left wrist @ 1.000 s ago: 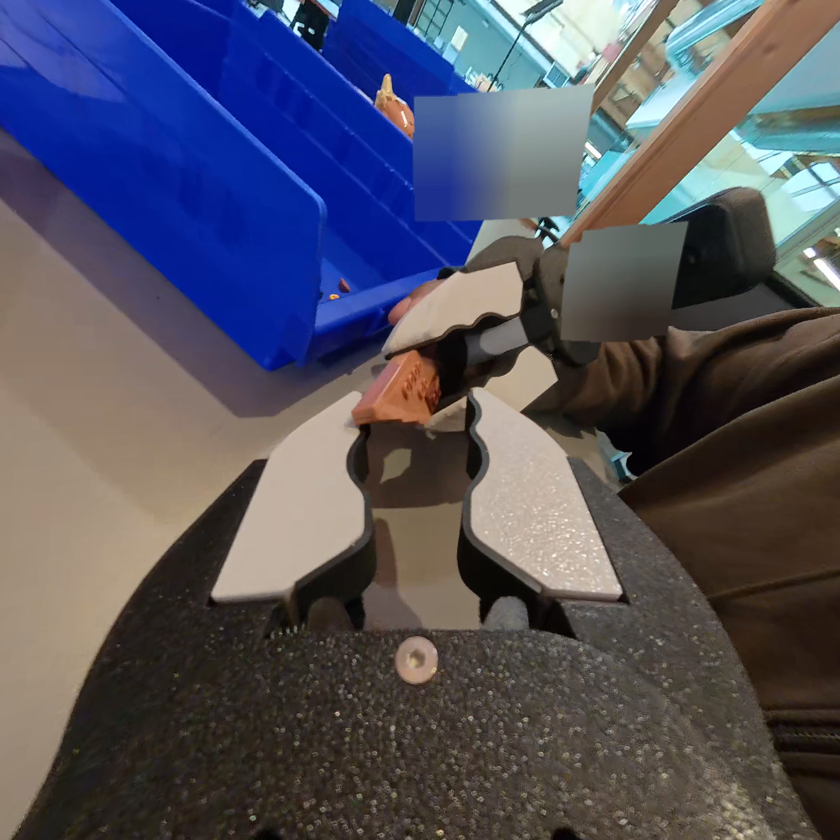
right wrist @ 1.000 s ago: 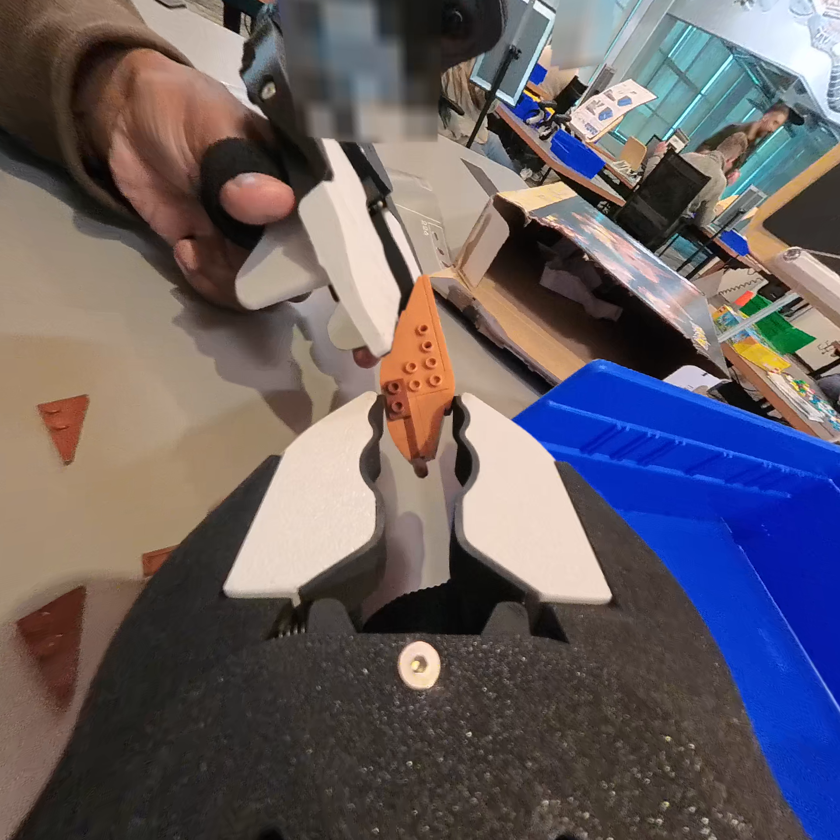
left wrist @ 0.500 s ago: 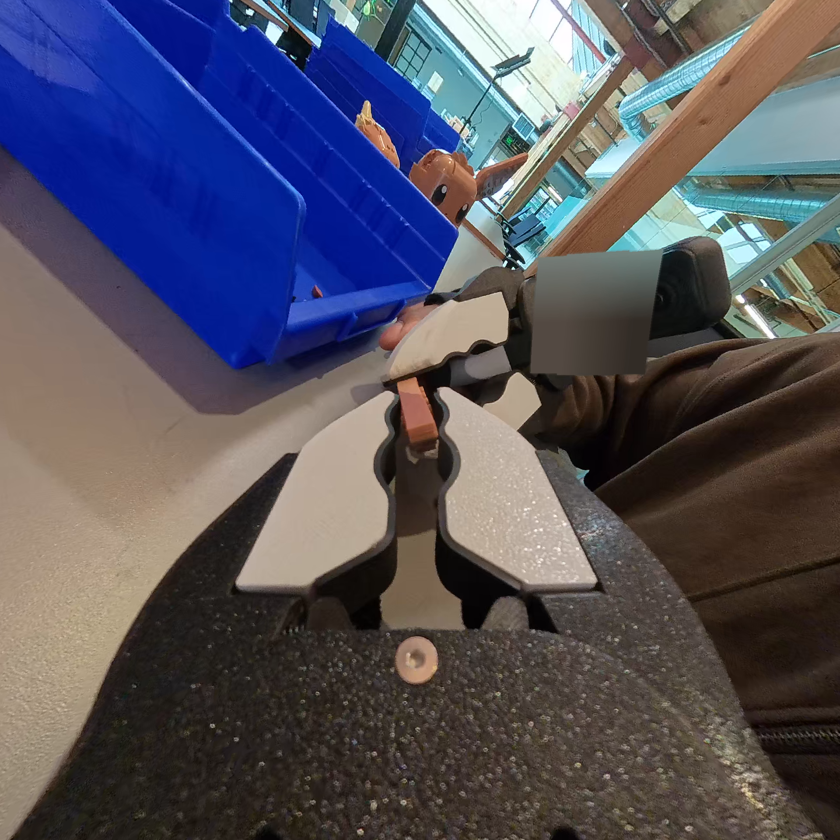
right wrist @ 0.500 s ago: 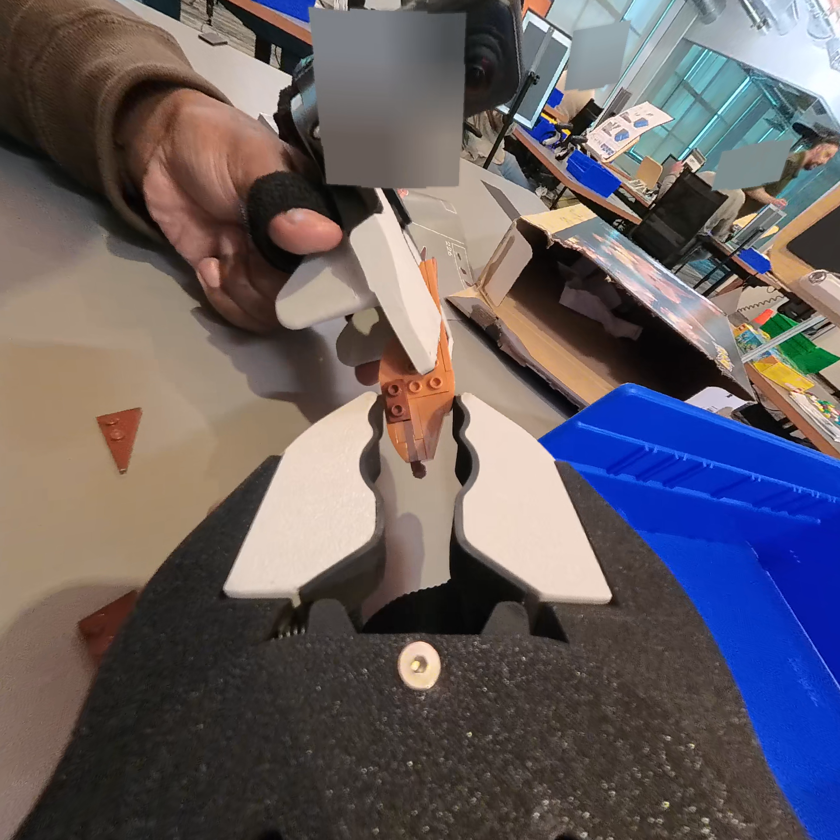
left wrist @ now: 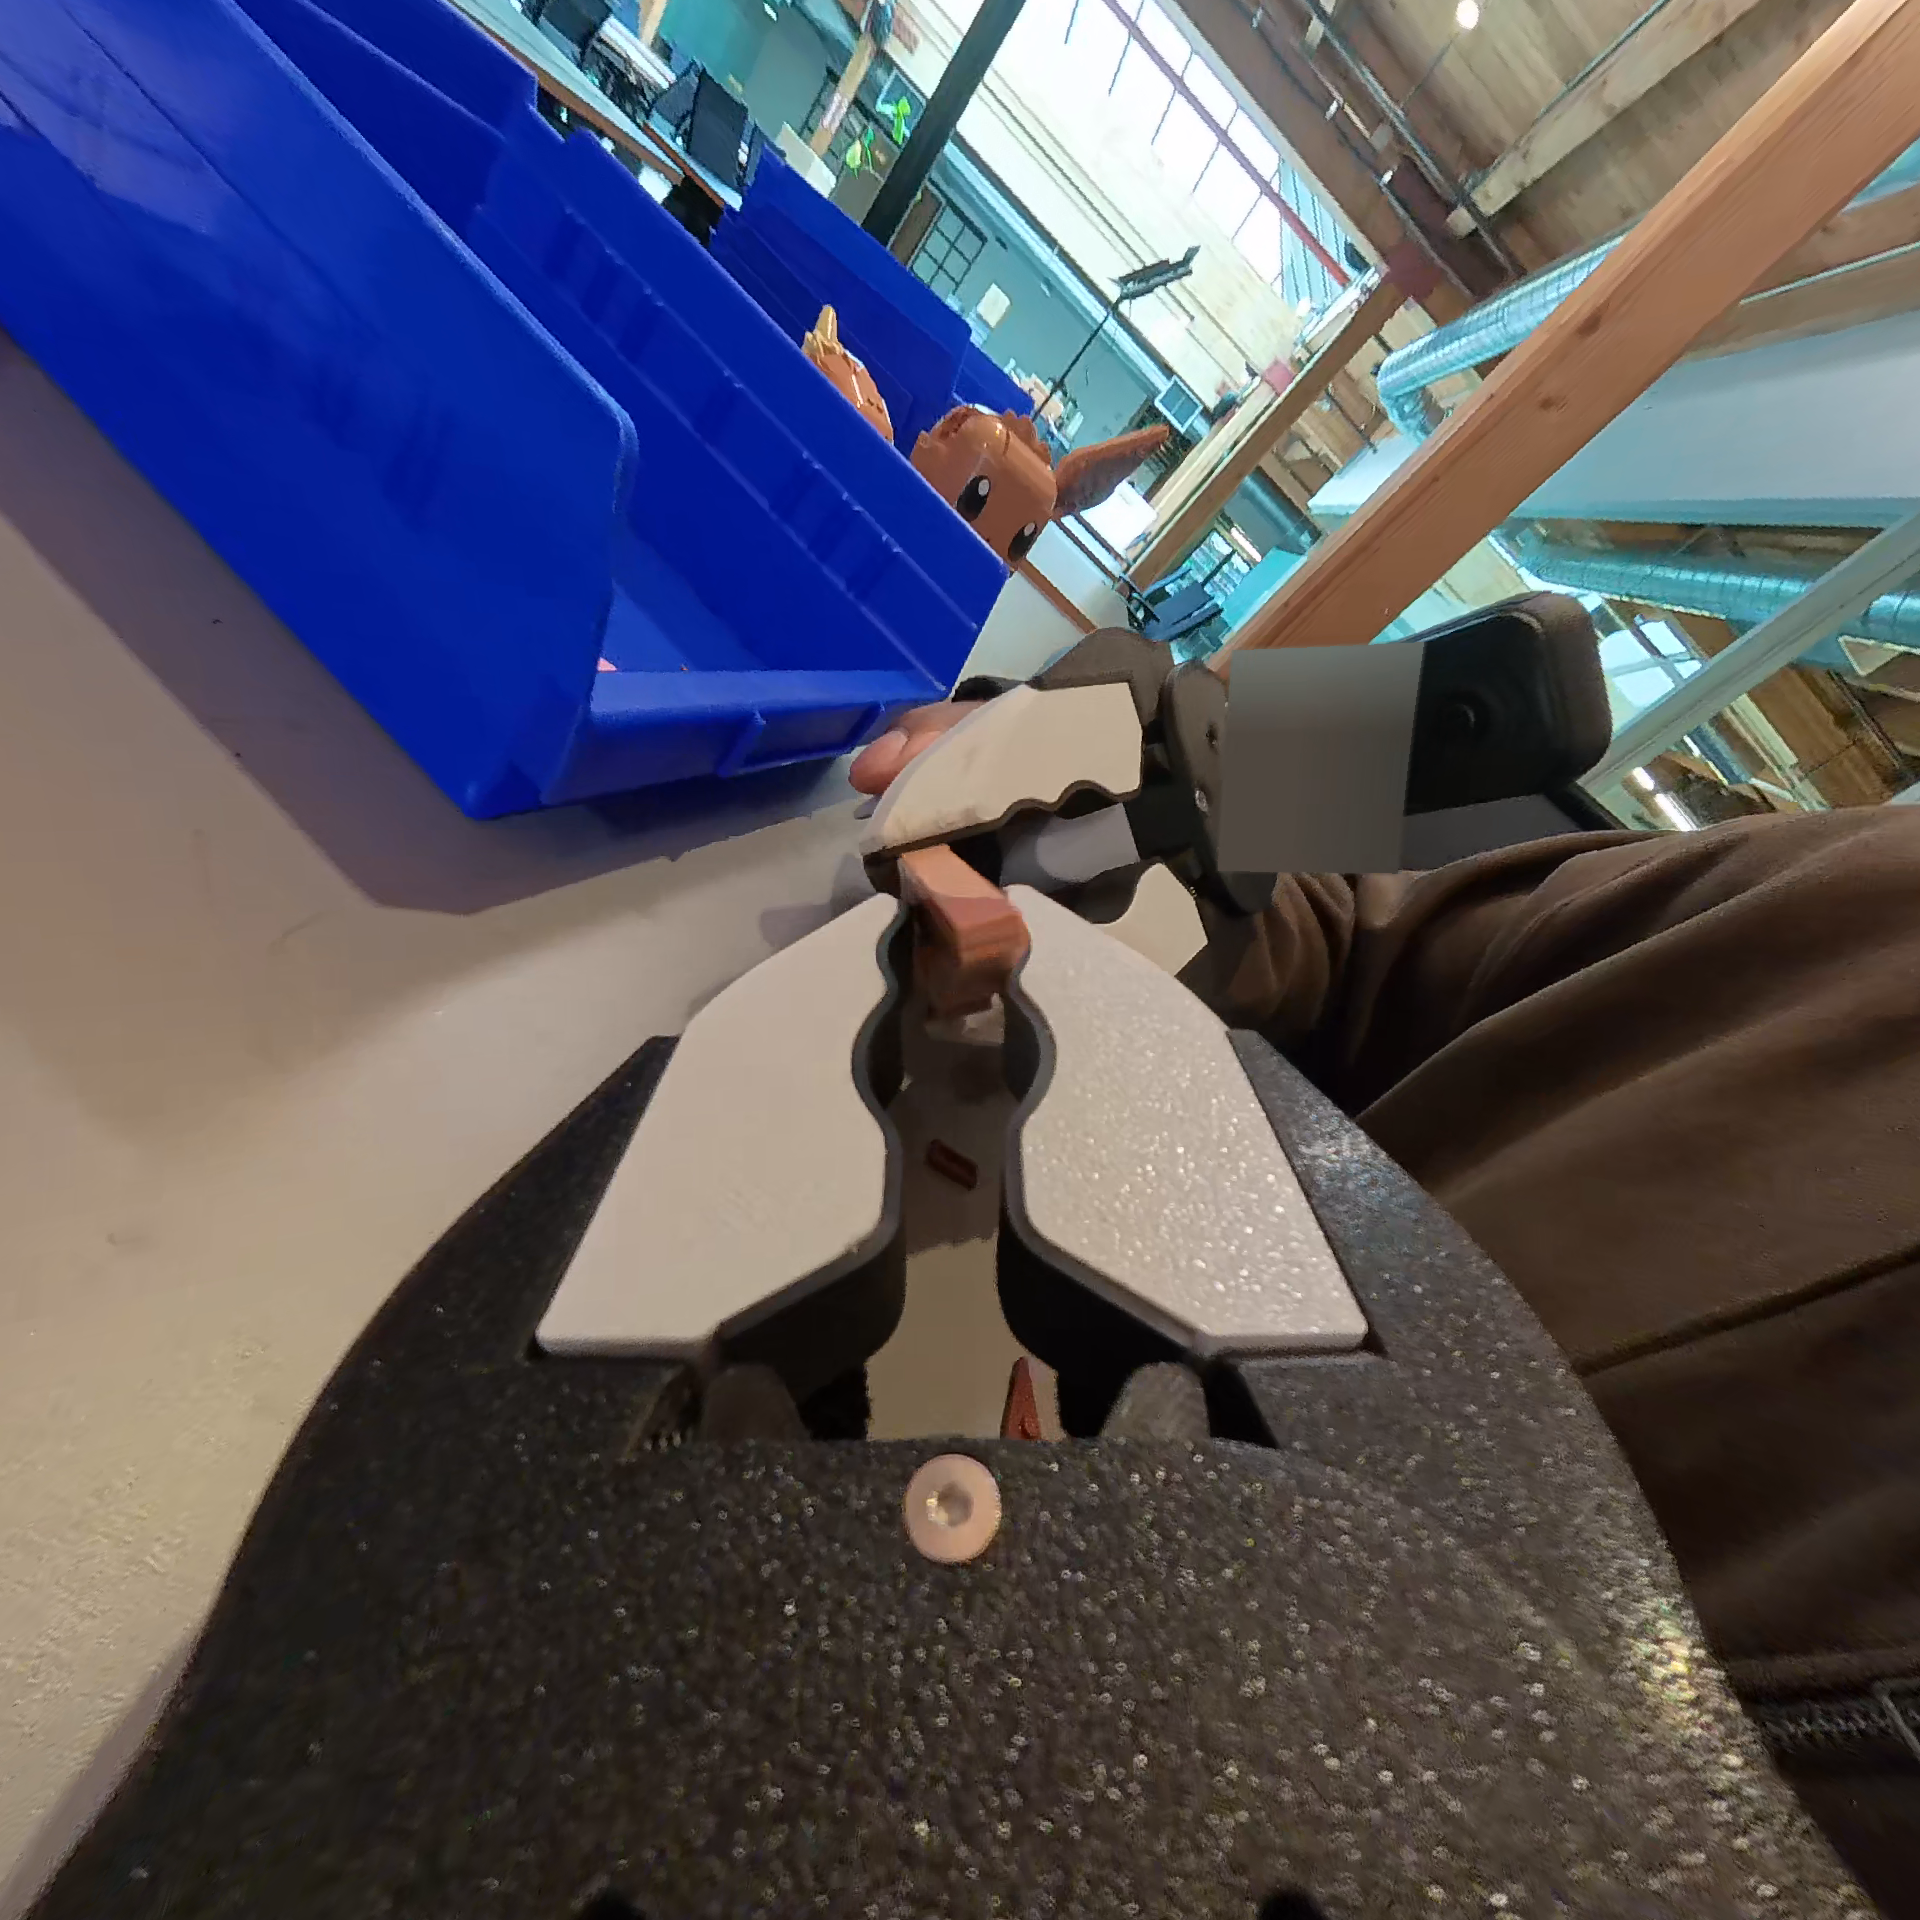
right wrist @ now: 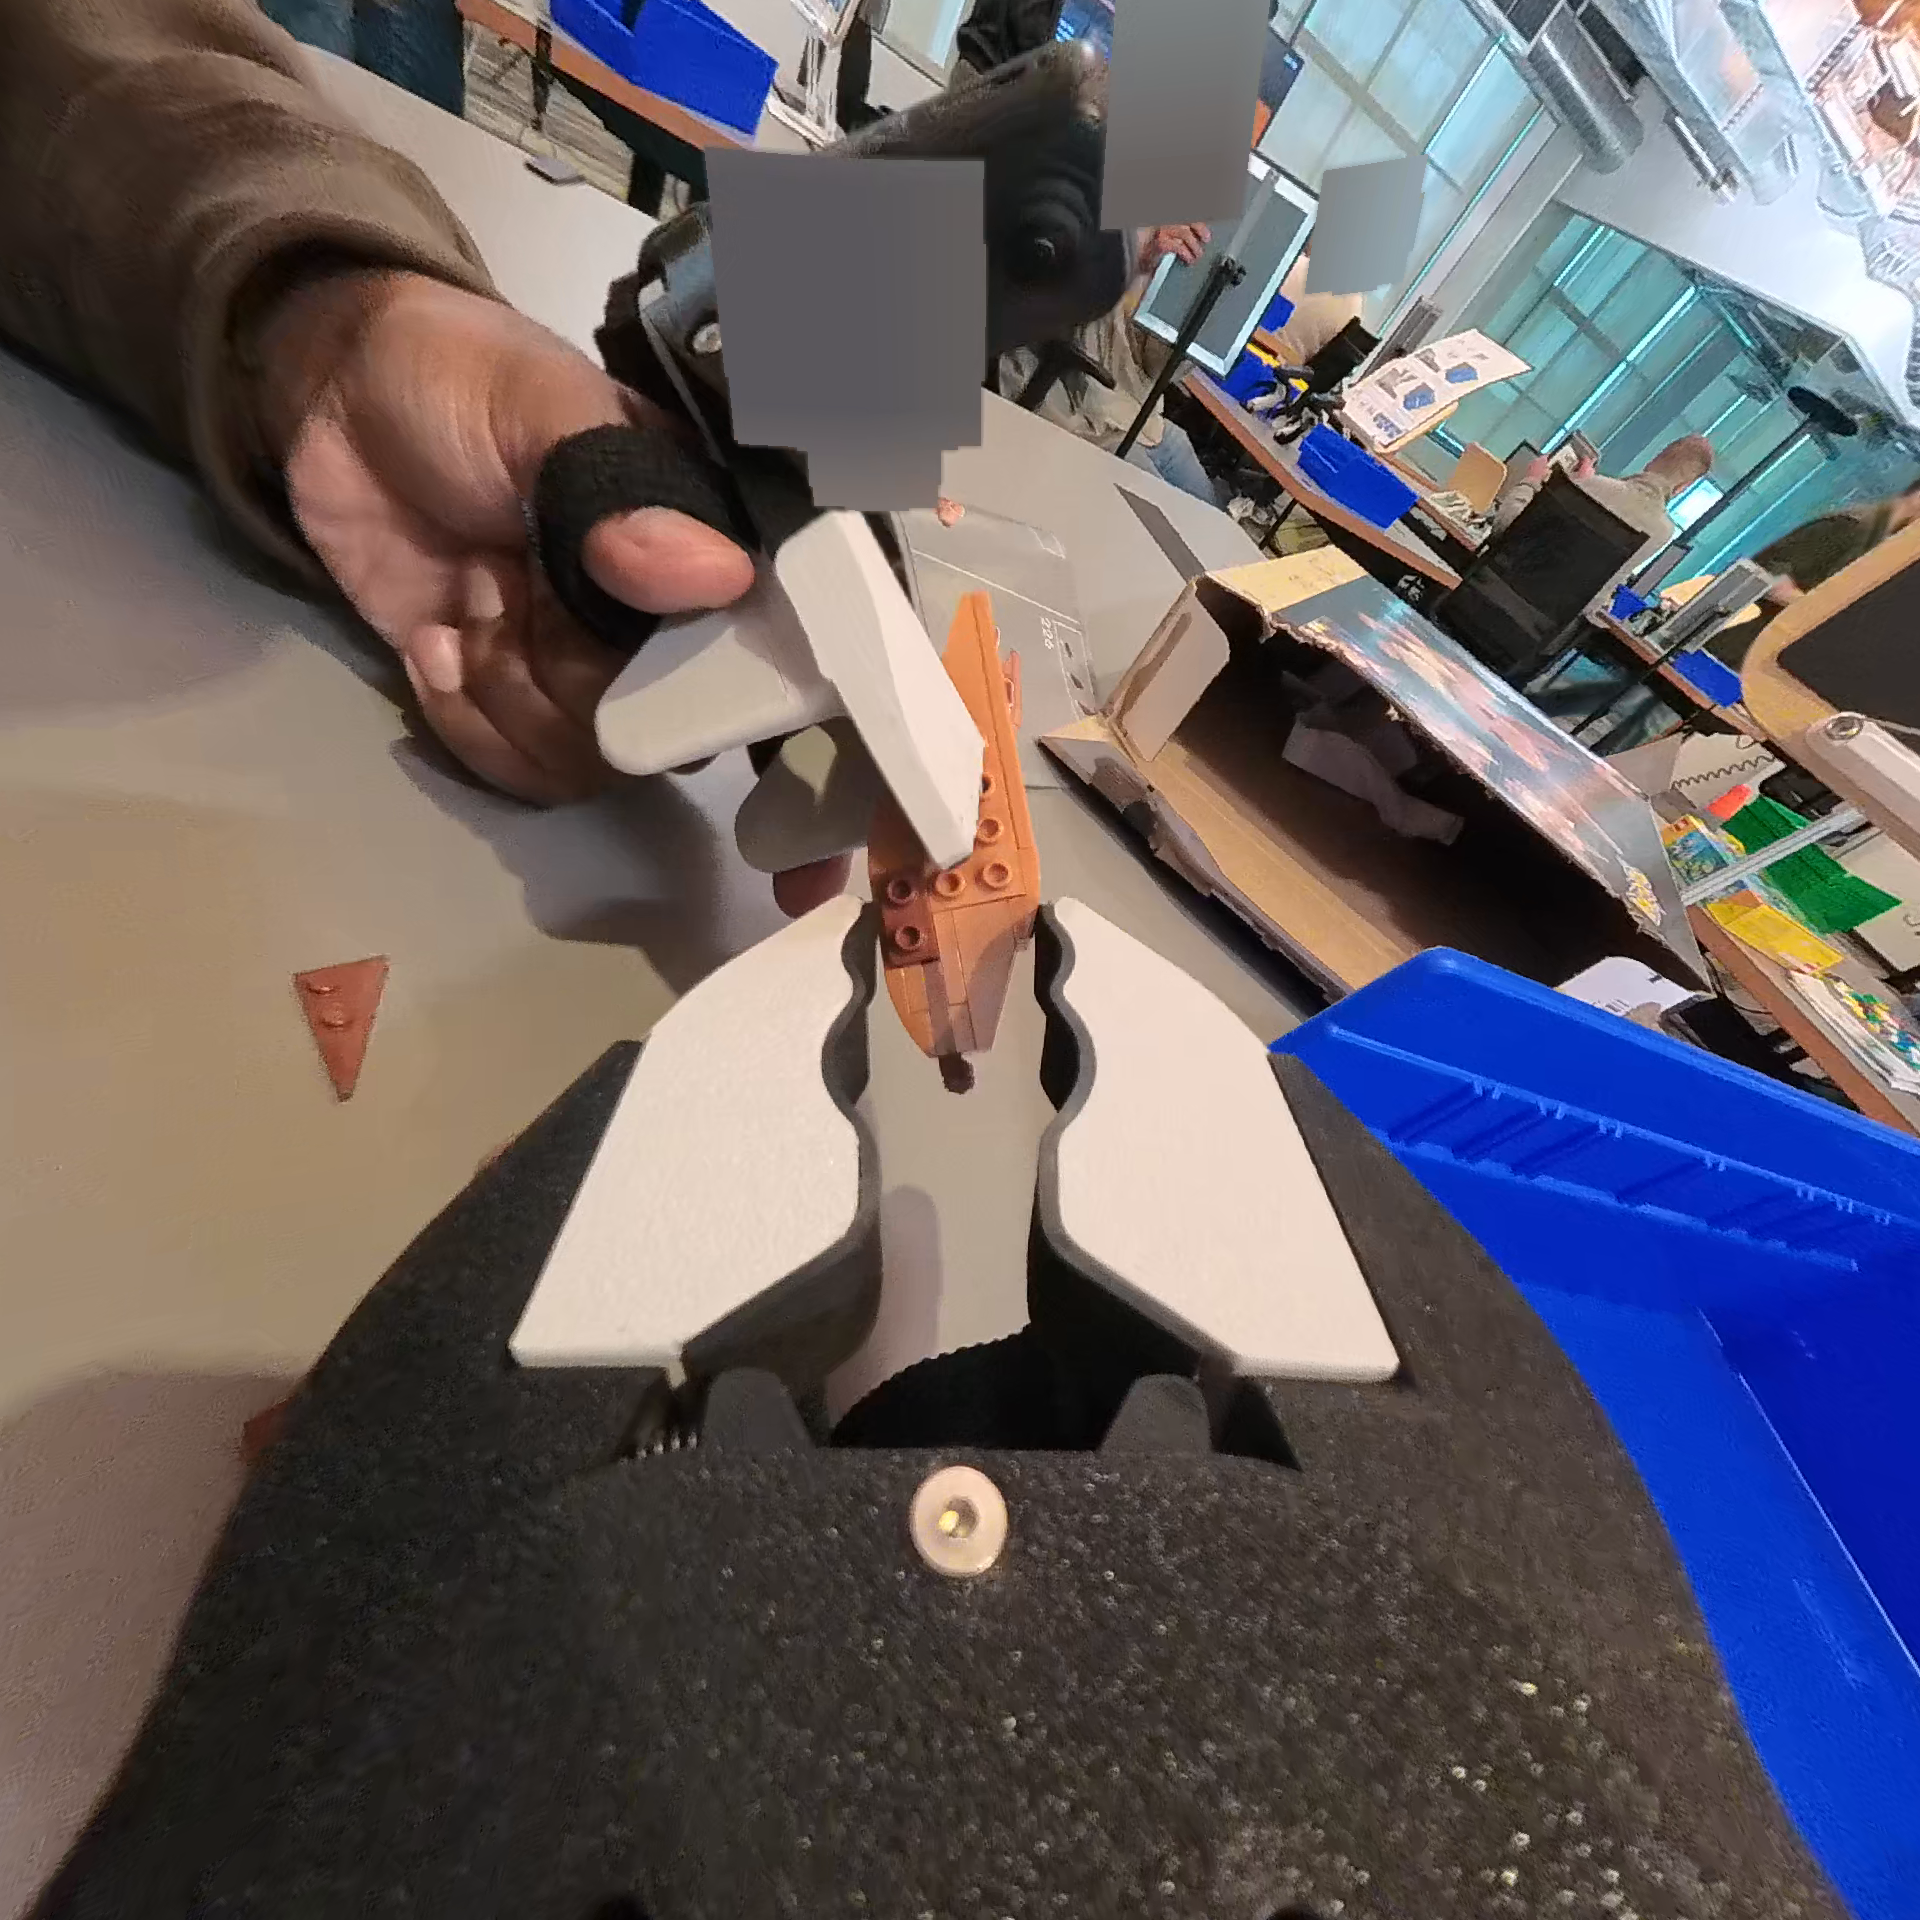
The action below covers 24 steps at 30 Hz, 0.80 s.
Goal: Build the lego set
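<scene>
An orange-brown brick assembly (right wrist: 961,935), pointed like a wedge with studs on top, is held above the grey table (right wrist: 208,831) by both grippers. My right gripper (right wrist: 956,920) is shut on its lower, pointed end, with the pads pressed on both sides. My left gripper (left wrist: 956,920) is shut on the other part of the same assembly (left wrist: 961,940). In the right wrist view the left gripper (right wrist: 883,727) comes in from above, held by a hand (right wrist: 468,540). In the left wrist view the right gripper (left wrist: 997,774) meets mine from the right.
A blue bin (left wrist: 416,468) stands at the left with a brown brick figure head (left wrist: 992,483) behind it. Another blue bin (right wrist: 1610,1195) is at the right, beyond it an open cardboard box (right wrist: 1351,810). A loose brown wedge plate (right wrist: 338,1013) lies on the table. Left and right tips are no more than a few centimetres apart.
My left gripper, open beside the assembly a second ago, has closed on it. My right gripper has kept its hold throughout. Both grippers rose slightly.
</scene>
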### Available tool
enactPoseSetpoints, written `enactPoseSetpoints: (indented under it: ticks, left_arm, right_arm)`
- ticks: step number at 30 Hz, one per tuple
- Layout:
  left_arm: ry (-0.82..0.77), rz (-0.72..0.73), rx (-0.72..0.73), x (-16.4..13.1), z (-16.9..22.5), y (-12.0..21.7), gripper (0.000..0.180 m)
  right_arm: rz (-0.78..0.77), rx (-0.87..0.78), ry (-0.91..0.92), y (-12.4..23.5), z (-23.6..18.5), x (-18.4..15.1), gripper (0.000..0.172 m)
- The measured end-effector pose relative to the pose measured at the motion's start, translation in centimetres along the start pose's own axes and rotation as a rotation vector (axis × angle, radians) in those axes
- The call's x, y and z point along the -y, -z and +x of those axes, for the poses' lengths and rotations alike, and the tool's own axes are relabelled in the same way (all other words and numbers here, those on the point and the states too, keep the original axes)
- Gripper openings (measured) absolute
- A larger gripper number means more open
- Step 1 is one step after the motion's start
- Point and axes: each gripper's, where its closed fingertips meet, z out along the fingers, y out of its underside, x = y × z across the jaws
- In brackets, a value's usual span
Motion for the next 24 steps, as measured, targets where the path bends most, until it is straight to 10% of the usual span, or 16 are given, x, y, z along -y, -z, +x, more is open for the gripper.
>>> enactPoseSetpoints:
  ticks: [24]
  left_arm:
    - [0.057,0.103,-0.02,1.05,0.22,0.89,0.01]
  right_arm:
    - [0.033,0.034,0.011,-0.09,-0.23,0.75,0.041]
